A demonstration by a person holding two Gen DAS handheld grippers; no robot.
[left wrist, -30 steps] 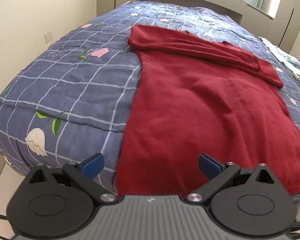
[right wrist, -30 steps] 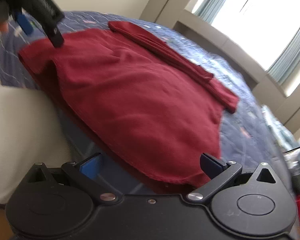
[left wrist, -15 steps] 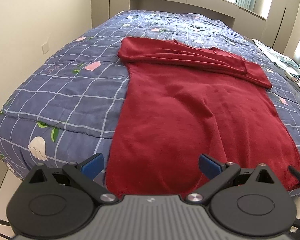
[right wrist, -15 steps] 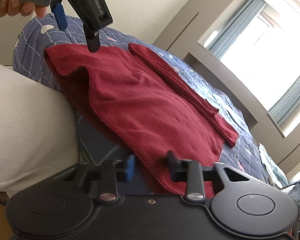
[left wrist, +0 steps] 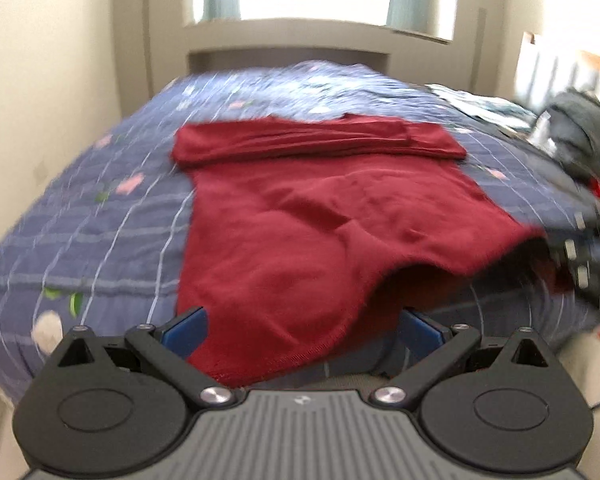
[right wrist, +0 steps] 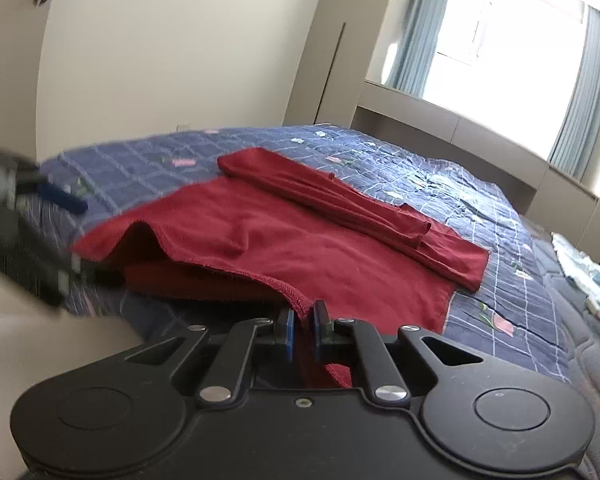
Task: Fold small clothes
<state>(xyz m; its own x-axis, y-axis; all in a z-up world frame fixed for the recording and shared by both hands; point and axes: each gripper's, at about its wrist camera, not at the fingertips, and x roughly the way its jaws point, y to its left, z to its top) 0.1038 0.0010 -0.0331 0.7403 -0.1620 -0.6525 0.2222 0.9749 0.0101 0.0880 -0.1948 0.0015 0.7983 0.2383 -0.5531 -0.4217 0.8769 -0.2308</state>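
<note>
A dark red long-sleeved garment (left wrist: 320, 220) lies flat on the blue checked quilt (left wrist: 100, 220), its sleeves folded across the far end (left wrist: 320, 140). My left gripper (left wrist: 302, 320) is open at the near hem, and the cloth's edge lies loosely between its wide-apart blue pads. In the right wrist view the garment (right wrist: 340, 248) has its near corner raised off the bed. My right gripper (right wrist: 303, 316) is closing on that hem, with the red cloth pinched between its pads. The left gripper (right wrist: 28, 208) shows blurred at the far left of that view.
The quilt (right wrist: 500, 280) covers a bed with a wall on its left and a window ledge behind the headboard. A heap of dark and pale clothes (left wrist: 580, 128) lies on the bed's right side. A pale-clothed person (right wrist: 40, 340) stands at the bed's foot.
The right gripper's jaws went from wide apart to pinched on the hem and lifted that corner. The left gripper swung round to face the window, and the hem now lies between its fingers.
</note>
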